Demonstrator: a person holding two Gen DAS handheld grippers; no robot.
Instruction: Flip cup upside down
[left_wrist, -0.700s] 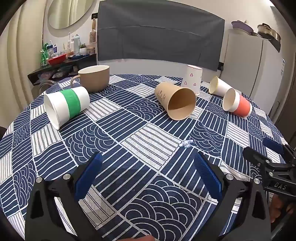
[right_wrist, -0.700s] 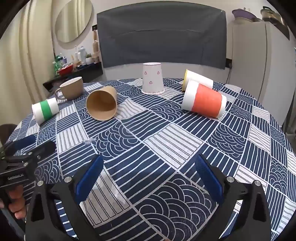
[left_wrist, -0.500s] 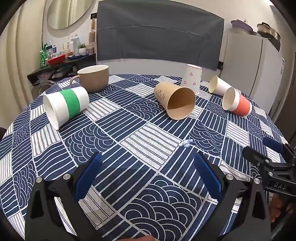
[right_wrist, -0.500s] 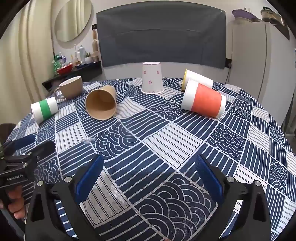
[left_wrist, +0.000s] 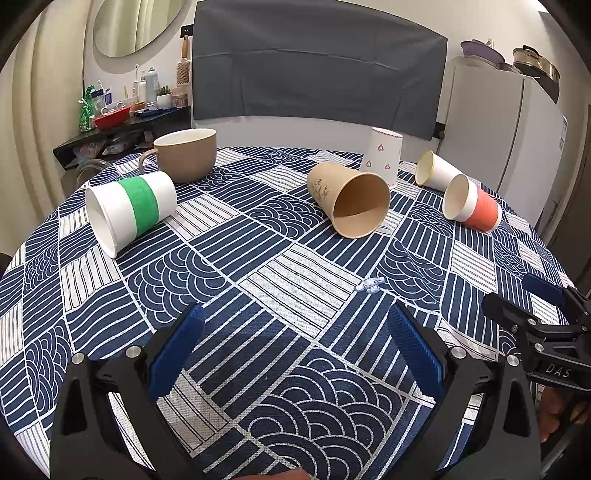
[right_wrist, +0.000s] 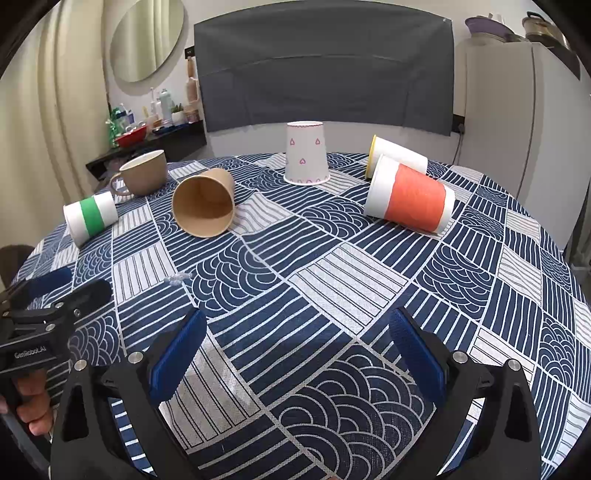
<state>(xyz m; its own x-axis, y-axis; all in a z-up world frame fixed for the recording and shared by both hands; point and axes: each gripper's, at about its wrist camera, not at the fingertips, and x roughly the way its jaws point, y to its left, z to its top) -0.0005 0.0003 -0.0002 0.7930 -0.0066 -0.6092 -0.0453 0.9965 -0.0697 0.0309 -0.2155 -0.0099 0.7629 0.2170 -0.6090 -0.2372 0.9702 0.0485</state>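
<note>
Right wrist view: brown cup (right_wrist: 204, 206) lies beside mug (right_wrist: 144, 178), heart cup (right_wrist: 306, 153).

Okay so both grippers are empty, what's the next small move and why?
Probably ease the right gripper forward toward the orange-banded cup. Its jaws stand open and empty, and that cup lies on its side nearest this gripper, while the heart-print cup already stands upside down.

A round table (left_wrist: 280, 266) under a navy-and-white patterned cloth fills the lower frame. Behind it, at top centre, a dark grey sheet (left_wrist: 317, 70) hangs on the pale wall. Upper left holds an oval mirror (left_wrist: 136, 26) above a dark shelf (left_wrist: 122, 129) crowded with bottles. At right stands a white refrigerator (left_wrist: 517, 125) topped with pots (left_wrist: 535, 64).
</note>
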